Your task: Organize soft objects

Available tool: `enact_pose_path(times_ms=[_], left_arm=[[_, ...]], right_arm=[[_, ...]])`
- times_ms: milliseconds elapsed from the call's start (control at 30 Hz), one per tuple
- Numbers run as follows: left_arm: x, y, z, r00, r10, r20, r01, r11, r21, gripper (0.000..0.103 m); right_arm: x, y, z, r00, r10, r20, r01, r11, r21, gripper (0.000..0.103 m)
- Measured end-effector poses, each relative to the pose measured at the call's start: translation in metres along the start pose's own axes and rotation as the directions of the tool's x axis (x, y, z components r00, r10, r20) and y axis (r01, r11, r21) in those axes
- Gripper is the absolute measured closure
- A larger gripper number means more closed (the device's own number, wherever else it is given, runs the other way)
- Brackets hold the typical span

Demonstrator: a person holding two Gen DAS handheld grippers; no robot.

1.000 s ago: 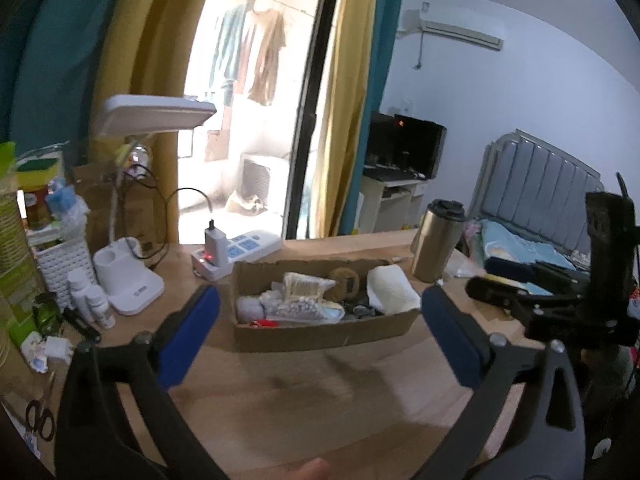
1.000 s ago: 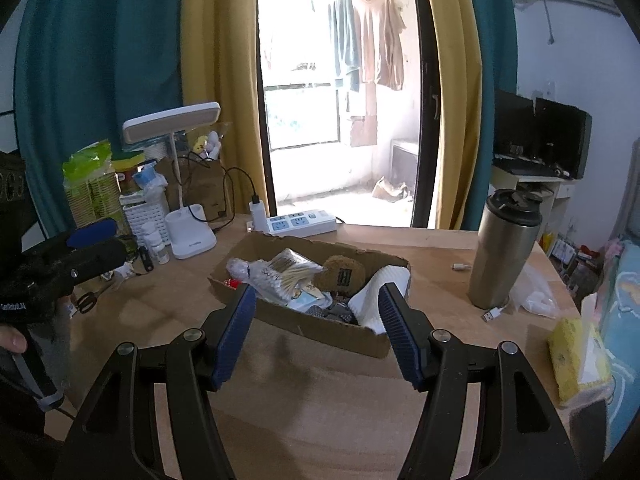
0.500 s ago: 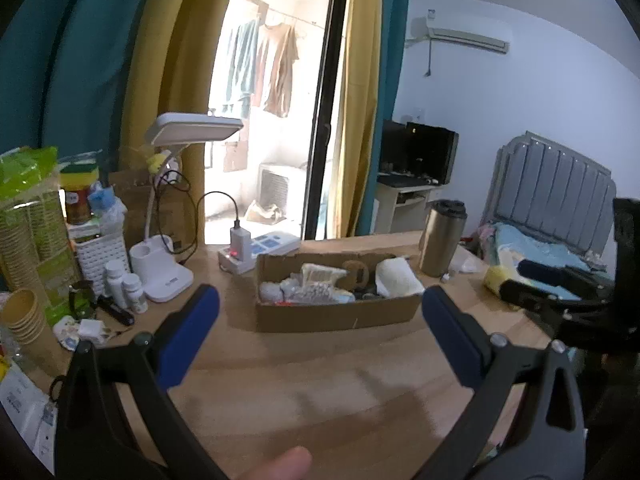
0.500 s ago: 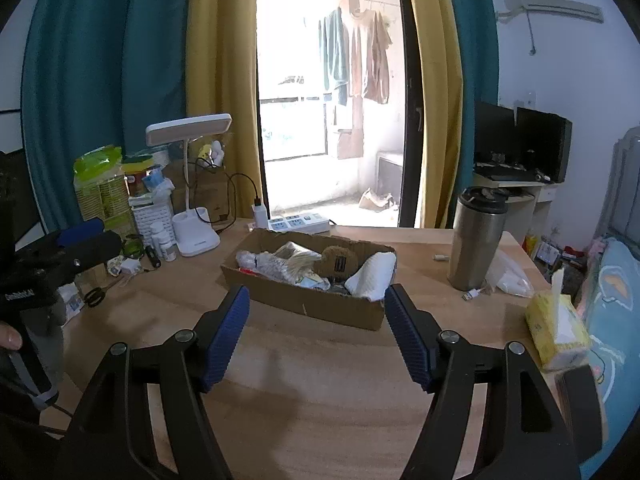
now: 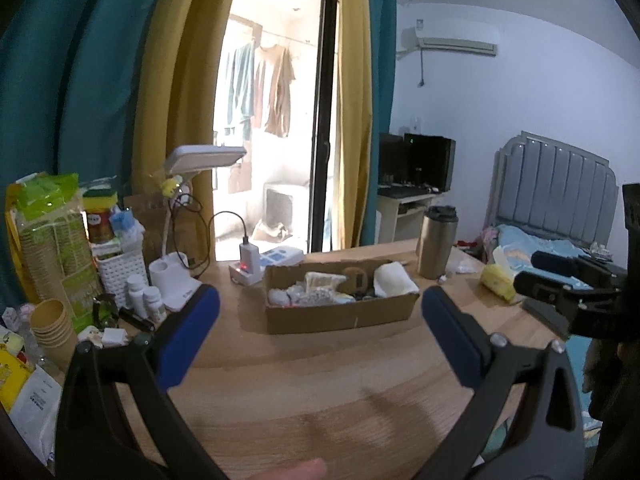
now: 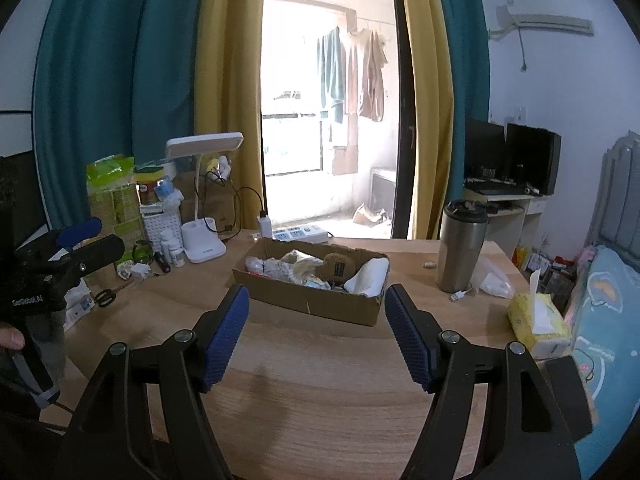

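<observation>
A shallow cardboard box [image 5: 340,314] [image 6: 316,302] stands on the wooden table and holds several soft items: a rolled white towel [image 5: 394,280] [image 6: 368,280], a brown plush toy [image 5: 356,278] [image 6: 338,266] and pale bags and cloths [image 5: 308,294] [image 6: 286,266]. My left gripper [image 5: 320,320] is open and empty, well back from the box and above the table. My right gripper [image 6: 316,316] is open and empty, also back from the box. Each gripper shows at the edge of the other's view.
A steel tumbler [image 5: 438,242] [image 6: 462,246] stands right of the box. A desk lamp [image 5: 188,248] [image 6: 204,200], power strip [image 6: 300,234], bottles, paper cups [image 5: 50,322] and scissors [image 6: 105,297] crowd the left side. A yellow tissue pack [image 6: 540,320] lies at the right edge.
Both grippers have pulled back and risen away from the box, which now looks smaller and farther off. Both stay open and empty.
</observation>
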State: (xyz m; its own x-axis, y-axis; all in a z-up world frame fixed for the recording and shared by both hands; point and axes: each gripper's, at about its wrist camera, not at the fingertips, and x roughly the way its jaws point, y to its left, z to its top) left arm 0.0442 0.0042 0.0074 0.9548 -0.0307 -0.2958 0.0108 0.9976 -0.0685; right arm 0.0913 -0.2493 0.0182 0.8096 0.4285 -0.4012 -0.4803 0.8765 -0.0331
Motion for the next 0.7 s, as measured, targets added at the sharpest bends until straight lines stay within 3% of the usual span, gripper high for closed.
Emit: enact_pose_path(times_ms=[700], left_arm=[[-0.006,-0.010,-0.004,1.000,-0.021,-0.016,0.021,1.000,0.014,0.001]], right_arm=[[-0.008,0.008,0.002,1.000,0.009,0.012,-0.008,1.000,-0.012,0.029]])
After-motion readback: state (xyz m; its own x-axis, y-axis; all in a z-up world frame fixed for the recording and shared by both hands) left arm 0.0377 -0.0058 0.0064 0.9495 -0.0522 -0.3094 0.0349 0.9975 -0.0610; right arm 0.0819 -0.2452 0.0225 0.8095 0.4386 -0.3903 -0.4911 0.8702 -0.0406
